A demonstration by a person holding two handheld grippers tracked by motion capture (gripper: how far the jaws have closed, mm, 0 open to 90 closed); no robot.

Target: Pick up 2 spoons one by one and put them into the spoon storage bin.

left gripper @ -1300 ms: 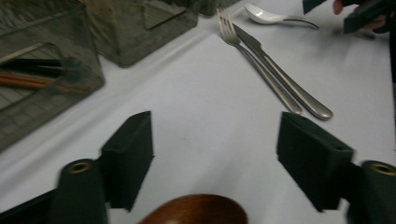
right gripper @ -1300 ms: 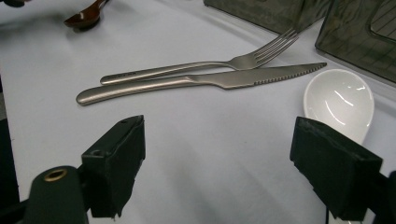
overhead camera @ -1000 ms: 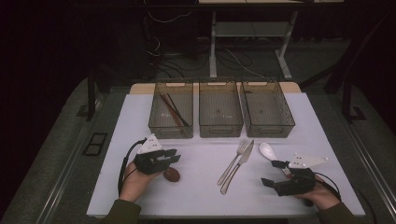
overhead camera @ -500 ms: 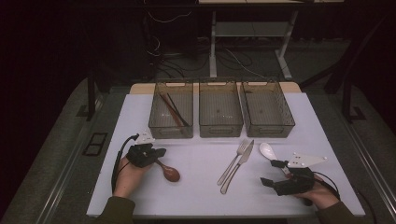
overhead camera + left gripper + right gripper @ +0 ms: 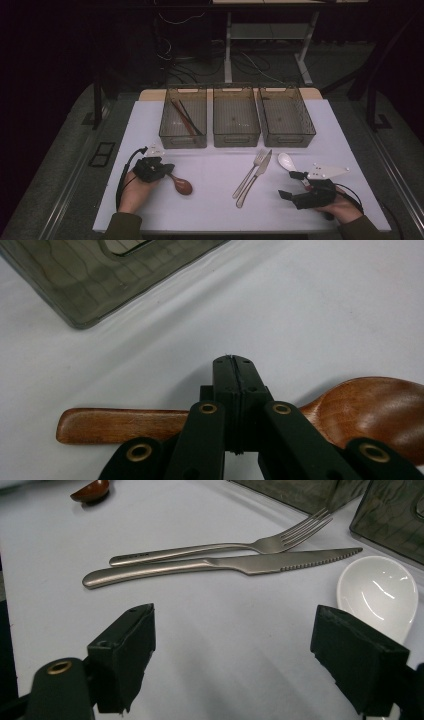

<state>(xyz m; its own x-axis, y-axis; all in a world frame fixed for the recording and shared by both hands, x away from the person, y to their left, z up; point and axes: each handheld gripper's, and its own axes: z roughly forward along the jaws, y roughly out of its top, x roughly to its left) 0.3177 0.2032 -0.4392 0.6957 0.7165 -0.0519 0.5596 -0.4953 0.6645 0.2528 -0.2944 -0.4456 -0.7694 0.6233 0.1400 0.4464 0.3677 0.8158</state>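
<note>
Landmark for all positions: the middle bin [image 5: 236, 117] of the three grey bins at the far side of the white table [image 5: 210, 210].

Nearest the person, the left gripper [image 5: 161, 169] sits well short of the landmark and to its left. Its jaws are pressed together with no gap, clamped over the handle of the wooden spoon [image 5: 350, 407]. The spoon lies flat on the table, its bowl pointing toward the centre of the table, nearer than the left bin [image 5: 183, 122].

The right gripper [image 5: 290, 186] sits well short of the landmark and to its right. Its jaws stand wide apart and hold nothing.

Between that gripper and the landmark lie a fork [image 5: 220, 547] and a knife [image 5: 225, 565], side by side and touching, tips toward the bins. A white spoon [image 5: 379, 592] lies just right of them, nearer than the right bin [image 5: 286, 116].

Farther off, the left bin holds dark chopsticks [image 5: 186, 119].
</note>
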